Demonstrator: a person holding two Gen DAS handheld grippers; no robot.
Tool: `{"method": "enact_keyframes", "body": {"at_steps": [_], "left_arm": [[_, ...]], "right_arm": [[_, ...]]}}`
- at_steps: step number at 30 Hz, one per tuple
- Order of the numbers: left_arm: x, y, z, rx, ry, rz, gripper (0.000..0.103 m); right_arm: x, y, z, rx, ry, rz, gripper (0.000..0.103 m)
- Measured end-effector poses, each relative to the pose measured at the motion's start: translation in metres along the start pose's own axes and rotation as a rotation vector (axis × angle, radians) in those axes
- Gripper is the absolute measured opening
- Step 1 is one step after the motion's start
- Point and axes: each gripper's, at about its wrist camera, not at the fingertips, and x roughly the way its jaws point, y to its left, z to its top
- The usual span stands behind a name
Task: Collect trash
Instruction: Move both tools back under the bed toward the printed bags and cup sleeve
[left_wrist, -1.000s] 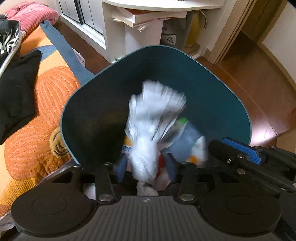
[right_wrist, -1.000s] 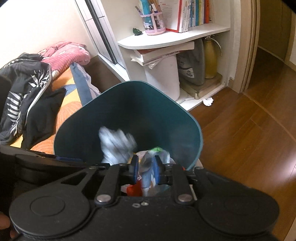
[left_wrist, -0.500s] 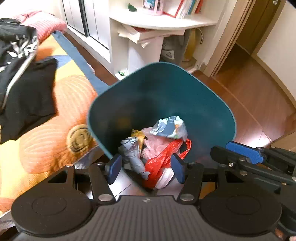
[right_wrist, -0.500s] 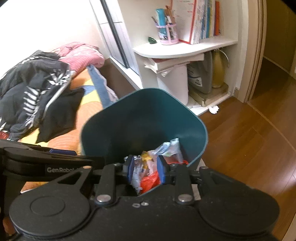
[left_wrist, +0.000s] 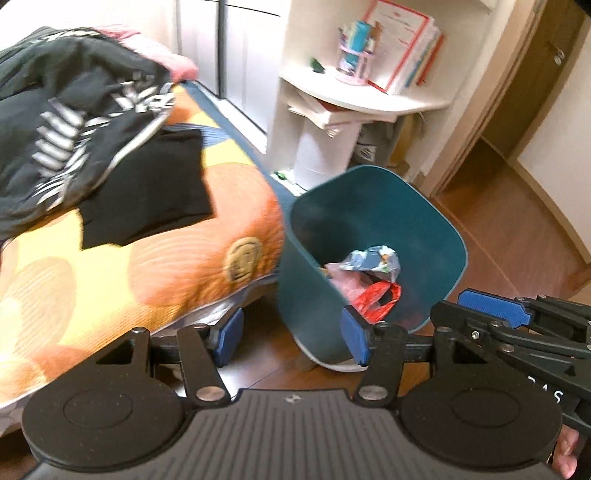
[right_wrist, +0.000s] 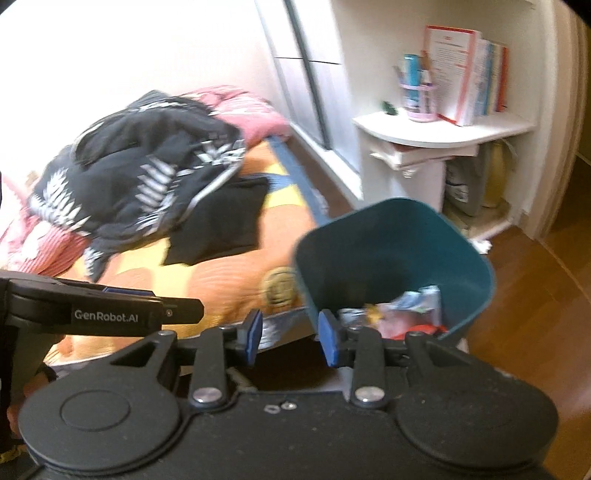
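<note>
The orange bedspread (left_wrist: 155, 258) fills the left of both views. The teal bin (left_wrist: 424, 221) stands on the wood floor, touching the bed's corner. One second ago a white wad was falling into the bin; that load is now deposited. Both grippers have drawn back and up. The left gripper (left_wrist: 293, 341) and right gripper (right_wrist: 290, 338) have just been opening; their jaws stand apart, with nothing between them. The trash (left_wrist: 369, 280) lies in the bin's bottom: crumpled wrappers and a red bag.
</note>
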Motion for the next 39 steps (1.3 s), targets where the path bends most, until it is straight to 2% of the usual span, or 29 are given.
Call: {"method": "enact_keyframes", "body": {"at_steps": [2, 6, 11, 15, 17, 20, 27, 34, 39], "left_arm": [[-0.016, 0.018, -0.010, -0.021, -0.013, 0.004, 0.065], [-0.039, 0.054, -0.032, -0.062, -0.029, 0.026, 0.070], [-0.057, 0.105, -0.065, -0.130, -0.039, 0.063, 0.082], [-0.057, 0.144, -0.091, -0.168, -0.043, 0.114, 0.085], [-0.050, 0.165, -0.103, -0.197, -0.033, 0.130, 0.090], [-0.036, 0.199, -0.123, -0.249, 0.002, 0.145, 0.094], [0.009, 0.278, -0.160, -0.287, 0.128, 0.203, 0.094], [0.068, 0.349, -0.208, -0.333, 0.299, 0.257, 0.094], [0.134, 0.377, -0.245, -0.295, 0.576, 0.339, 0.094]], "right_arm": [[-0.001, 0.019, -0.002, -0.023, 0.004, 0.028, 0.037], [0.003, 0.056, -0.009, -0.072, 0.015, 0.080, 0.040], [0.021, 0.099, -0.024, -0.127, 0.064, 0.141, 0.046], [0.043, 0.124, -0.043, -0.152, 0.092, 0.189, 0.049], [0.056, 0.132, -0.055, -0.167, 0.105, 0.205, 0.050], [0.083, 0.143, -0.071, -0.196, 0.166, 0.204, 0.050], [0.148, 0.160, -0.108, -0.261, 0.314, 0.206, 0.050], [0.215, 0.177, -0.151, -0.423, 0.438, 0.223, 0.050], [0.264, 0.189, -0.191, -0.600, 0.570, 0.217, 0.050]]}}
